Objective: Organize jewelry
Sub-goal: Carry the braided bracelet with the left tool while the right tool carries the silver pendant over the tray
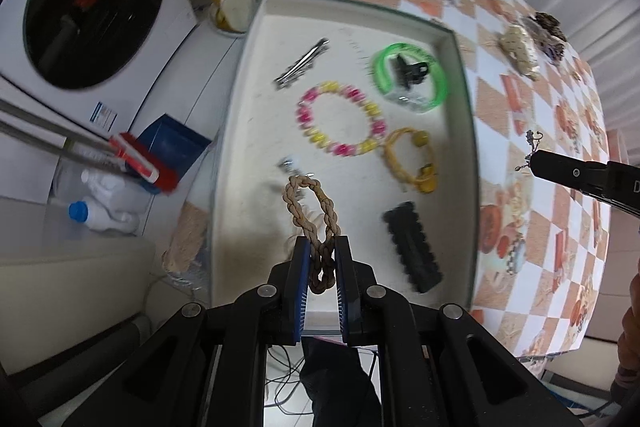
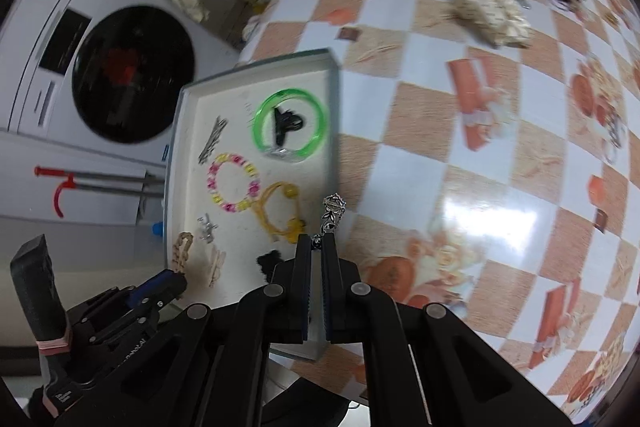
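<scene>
both grippers point steeply down over the table's edge, side by side. the left gripper hangs over the near end of the white tray, its blue-padded jaws clamped on a beige braided rope bracelet; the bracelet's loop sticks out past the fingertips above the tray floor. seen from the right wrist, the left gripper sits low at the tray's near left corner.

the right gripper is just past the tray's right wall, over the orange-and-white checked tablecloth, jaws pinched nearly together on a small silver ornate piece that stands up from the tips.

in the tray lie a green bangle ringing a black clip, a pink-and-yellow bead bracelet, a yellow cord bracelet, silver hair clips and a black hair claw. more jewelry lies far across the table.
</scene>
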### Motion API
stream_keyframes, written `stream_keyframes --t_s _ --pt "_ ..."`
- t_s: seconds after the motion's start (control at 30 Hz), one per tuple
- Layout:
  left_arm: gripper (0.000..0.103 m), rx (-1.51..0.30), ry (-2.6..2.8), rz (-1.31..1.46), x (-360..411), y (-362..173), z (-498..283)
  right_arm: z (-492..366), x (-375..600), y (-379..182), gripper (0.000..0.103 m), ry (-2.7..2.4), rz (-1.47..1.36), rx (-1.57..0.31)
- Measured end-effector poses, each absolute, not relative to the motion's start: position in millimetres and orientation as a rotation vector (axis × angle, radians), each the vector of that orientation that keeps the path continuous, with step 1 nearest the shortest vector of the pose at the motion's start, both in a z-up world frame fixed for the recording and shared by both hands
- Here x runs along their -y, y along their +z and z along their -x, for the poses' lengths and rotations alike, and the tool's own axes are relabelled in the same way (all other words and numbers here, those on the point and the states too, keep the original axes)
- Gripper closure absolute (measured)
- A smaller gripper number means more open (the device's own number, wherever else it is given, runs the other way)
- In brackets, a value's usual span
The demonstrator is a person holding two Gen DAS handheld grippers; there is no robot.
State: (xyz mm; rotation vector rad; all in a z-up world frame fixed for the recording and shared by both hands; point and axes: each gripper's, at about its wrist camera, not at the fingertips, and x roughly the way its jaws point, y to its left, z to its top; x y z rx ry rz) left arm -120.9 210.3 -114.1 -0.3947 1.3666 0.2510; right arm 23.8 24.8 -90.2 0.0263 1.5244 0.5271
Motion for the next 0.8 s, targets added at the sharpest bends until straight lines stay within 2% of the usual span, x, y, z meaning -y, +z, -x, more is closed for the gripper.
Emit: stream_keyframes --t_s 0.8 --pt "0.085 -1.341 0.328 0.285 -240 -163 50 -51 -99 -154 0.098 0.549 0.089 -1.579"
